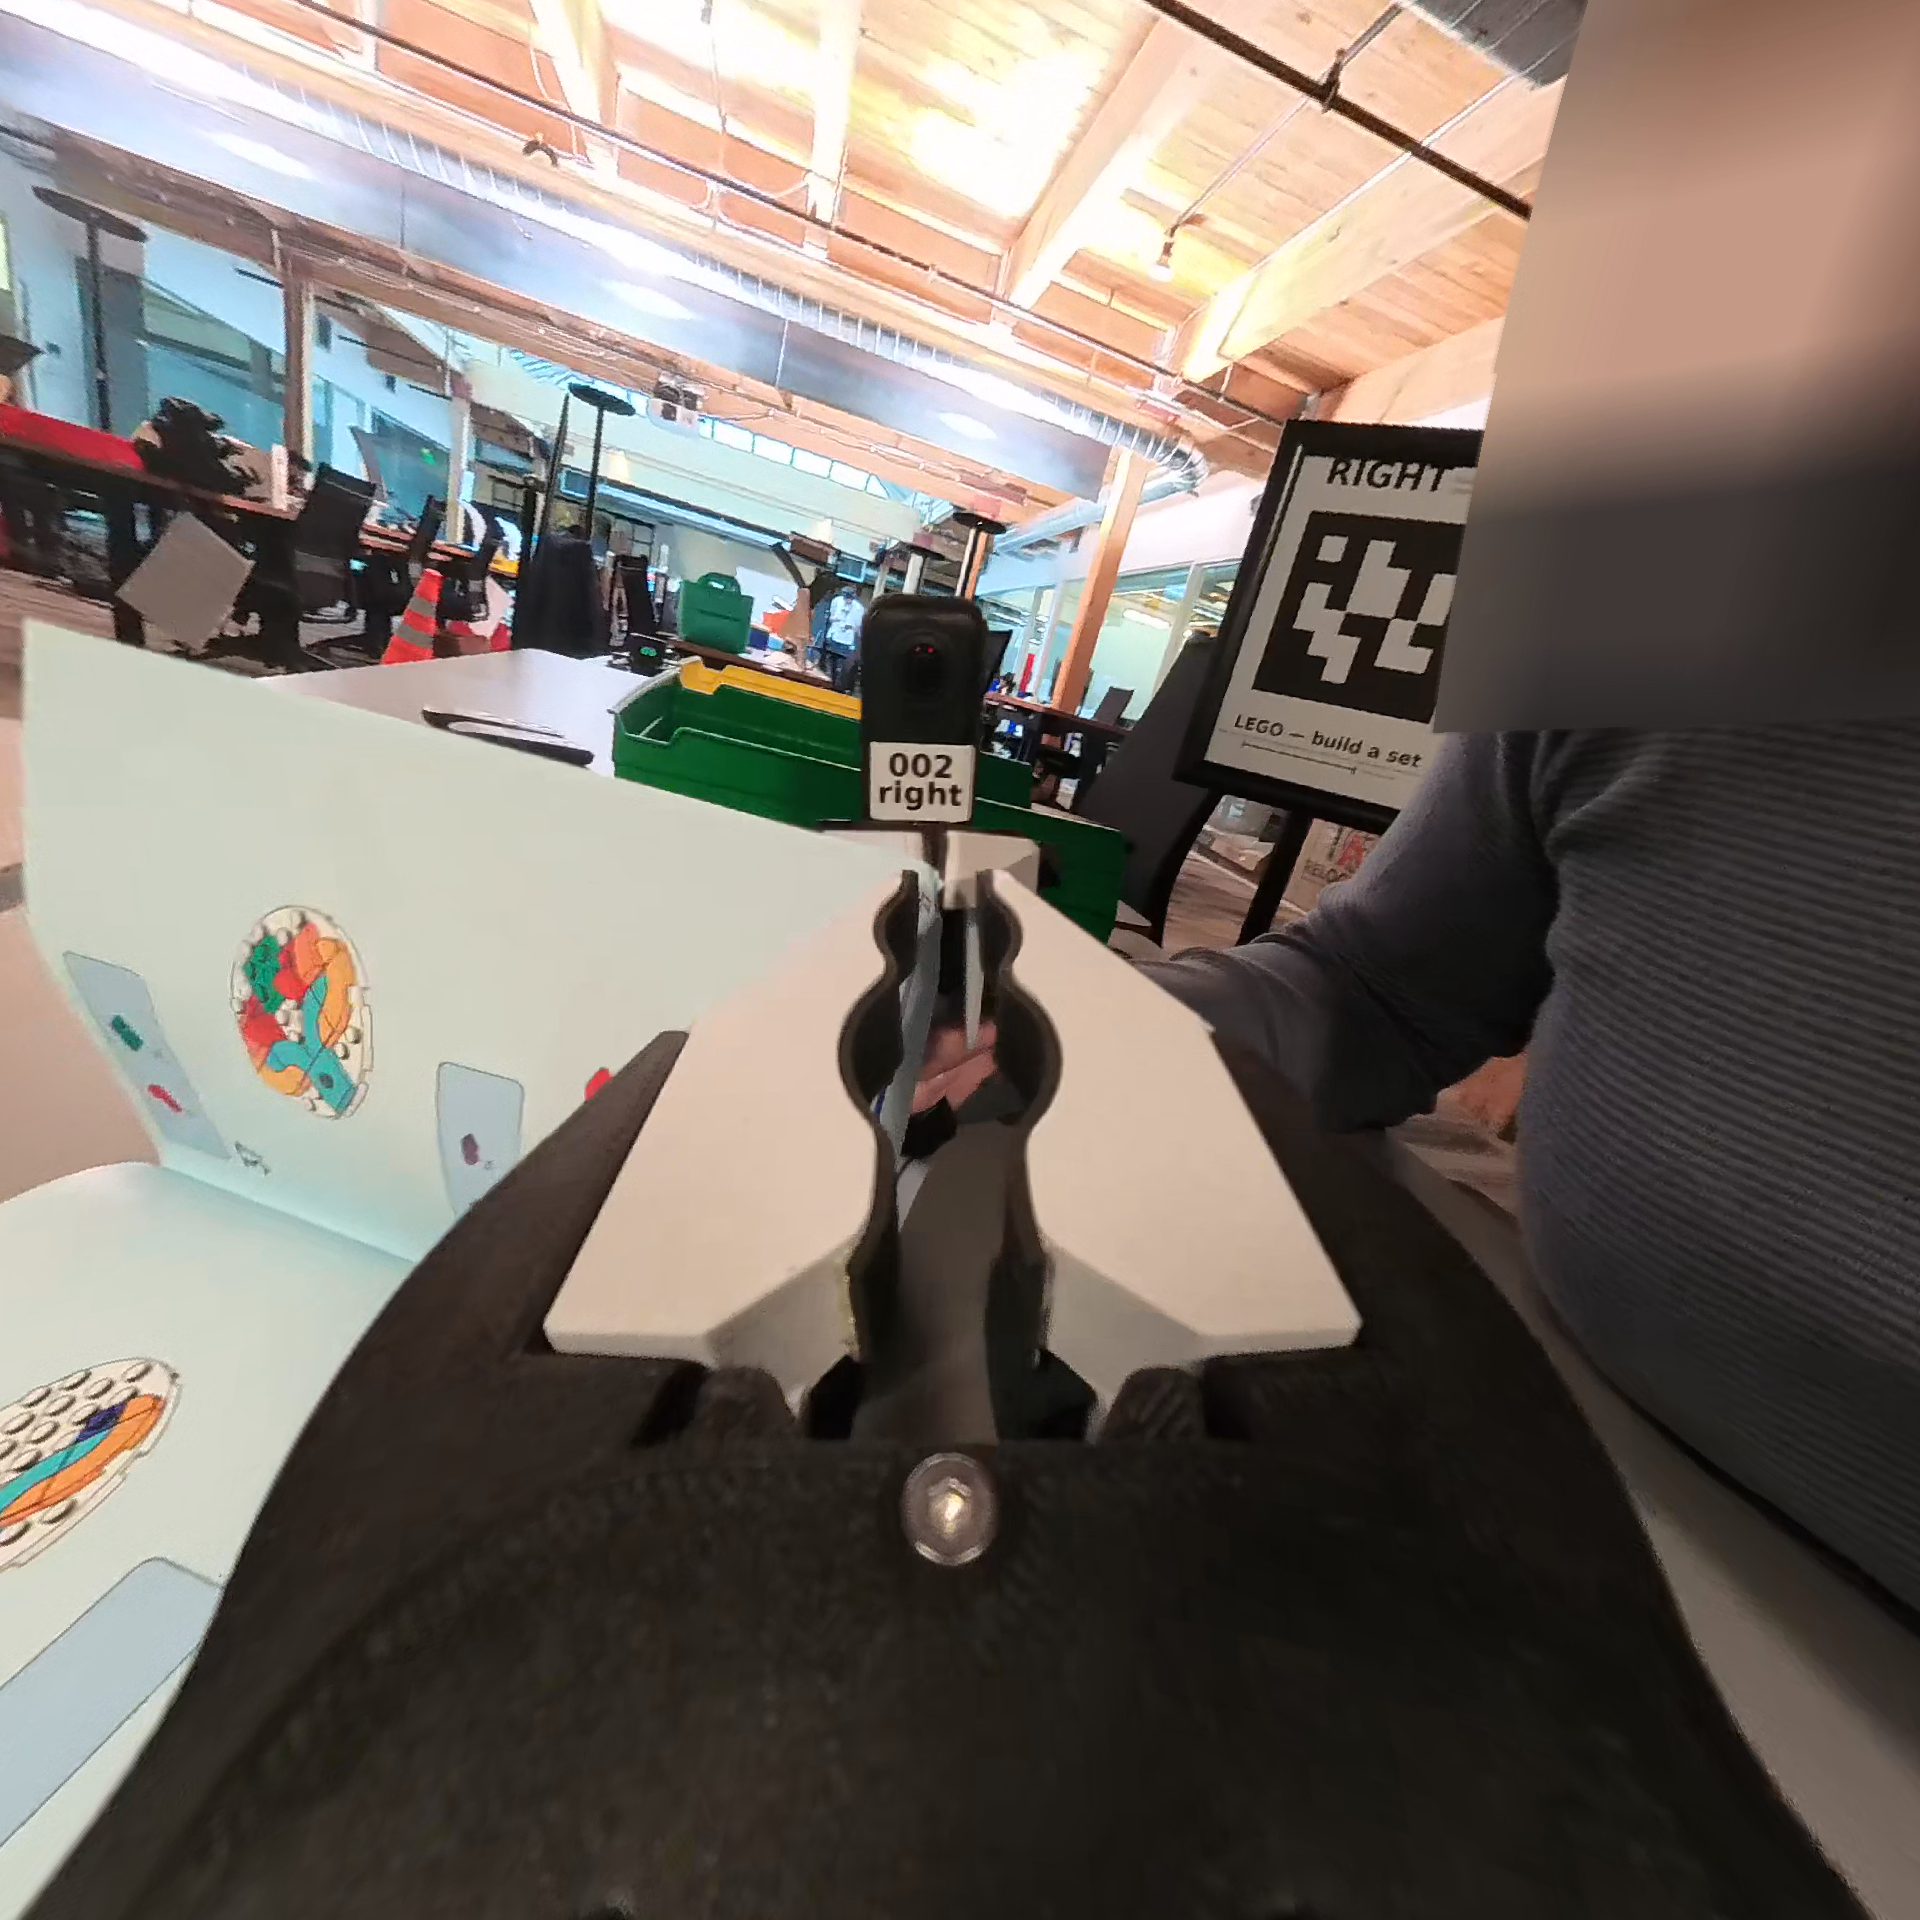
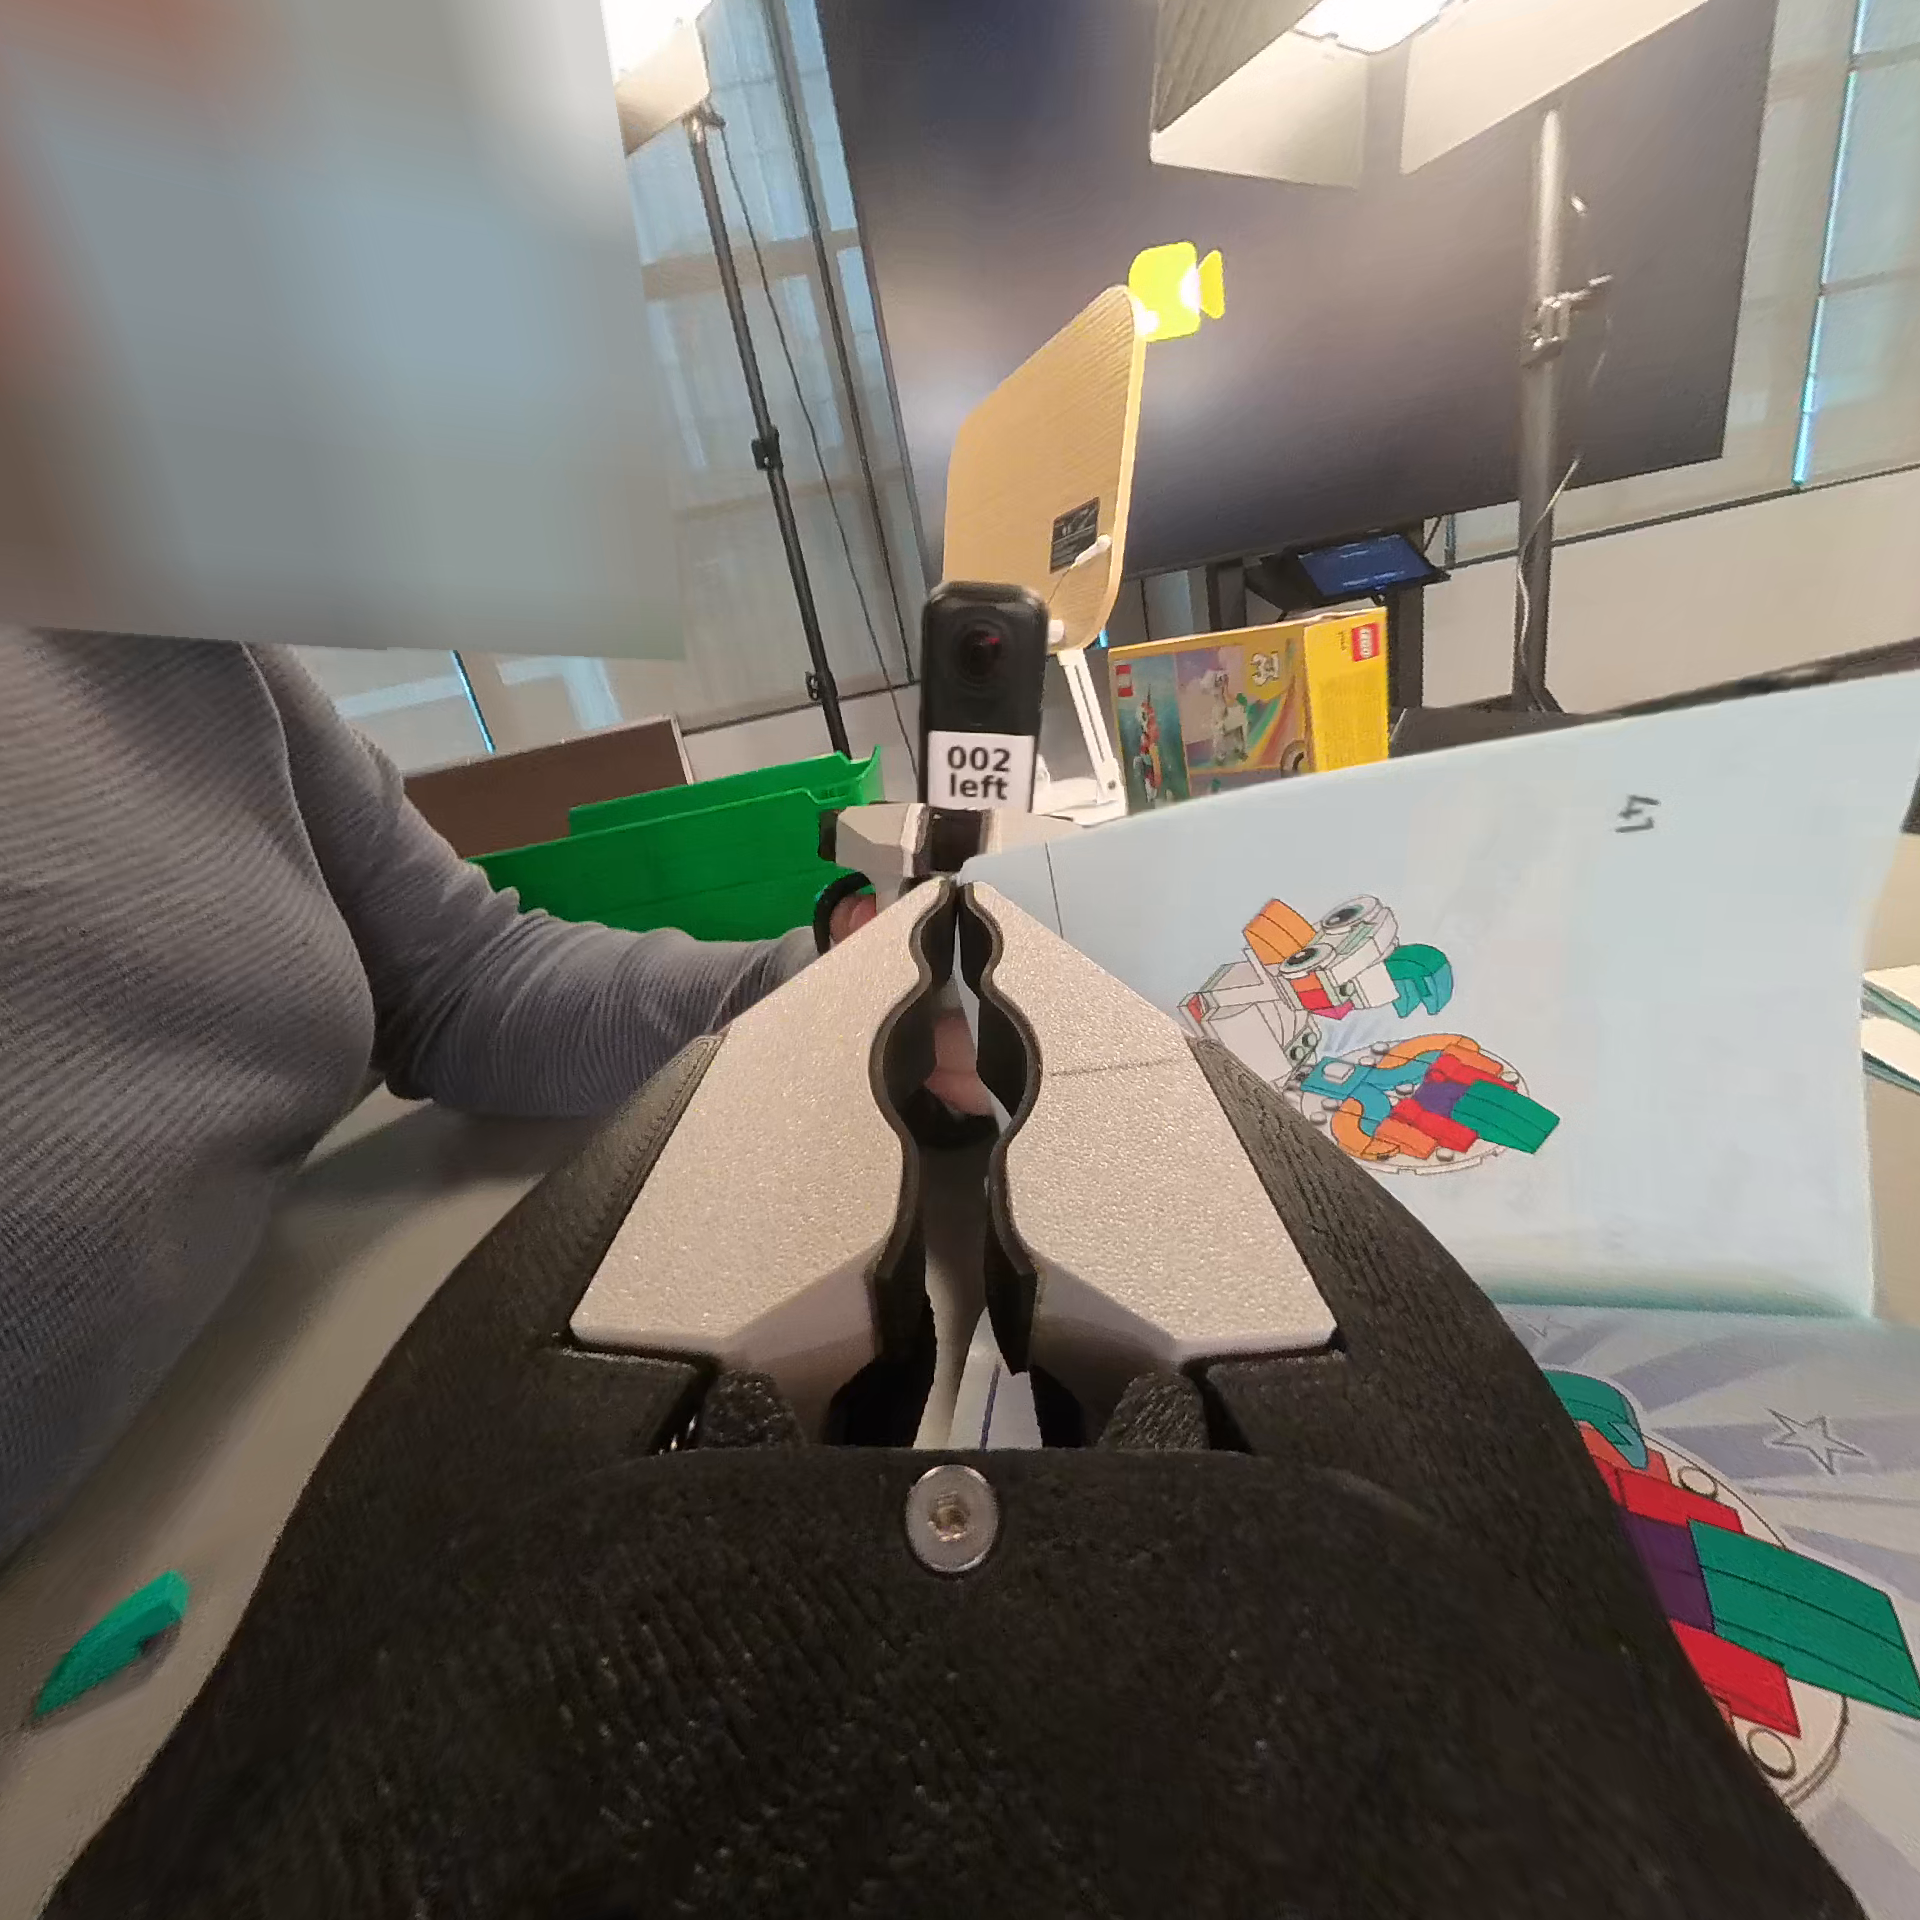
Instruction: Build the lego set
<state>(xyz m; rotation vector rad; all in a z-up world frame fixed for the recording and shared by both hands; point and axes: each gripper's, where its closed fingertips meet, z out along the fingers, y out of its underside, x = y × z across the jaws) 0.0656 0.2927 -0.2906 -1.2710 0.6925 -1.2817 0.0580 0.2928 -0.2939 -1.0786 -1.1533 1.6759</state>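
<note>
Paper, pale blue: one page (image 1: 468,883) of the booklet (image 2: 1714,1455) stood up off the spread, likely mid-turn toward the next build step. Pinched at its free edge by the left tongs (image 1: 935,894), closed tight on the sheet, and met nose to nose by the right tongs (image 2: 951,894), tips shut at the same edge, probably to pass the thin sheet over without letting it flop back. Lying loose on the table (image 2: 208,1351), near left of the right tongs, a teal brick (image 2: 109,1642), untouched. Farther off, green bins (image 1: 748,748) and the set's box (image 2: 1247,707), well apart from the page.
</note>
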